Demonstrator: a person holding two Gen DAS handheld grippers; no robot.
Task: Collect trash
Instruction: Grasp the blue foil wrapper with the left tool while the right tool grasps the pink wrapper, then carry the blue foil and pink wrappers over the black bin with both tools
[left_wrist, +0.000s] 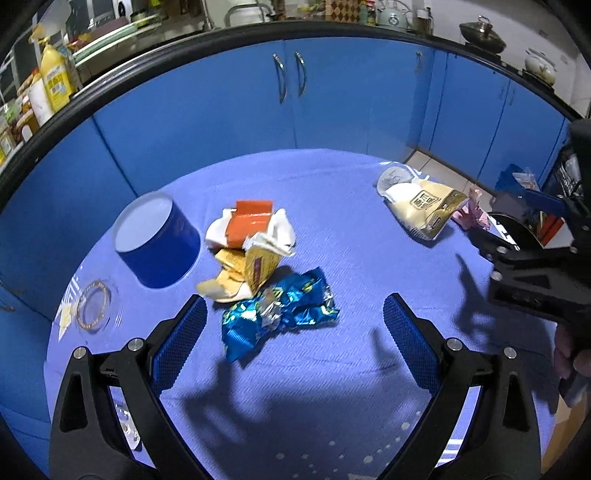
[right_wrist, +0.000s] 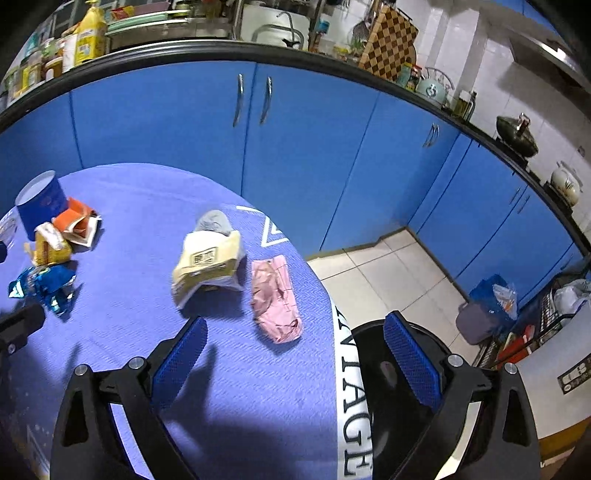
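Blue-clothed table (left_wrist: 332, 387) with 4 wrappers, blue tin (left_wrist: 159, 240), glass coaster (left_wrist: 92, 304).

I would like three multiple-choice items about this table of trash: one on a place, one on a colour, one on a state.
1. Where does the crumpled pink wrapper lie?
A. near the edge of the purple tablecloth
B. inside the blue round tin
C. on the floor

2. What colour is the shiny foil wrapper ahead of the left hand-held gripper?
A. red
B. blue
C. green

3. How is the right hand-held gripper?
A. shut on the pink wrapper
B. shut, empty
C. open, empty

Key: 1 A, it lies on the cloth by the edge; 2 B, the foil is blue; 3 C, its pads stand apart with nothing held.
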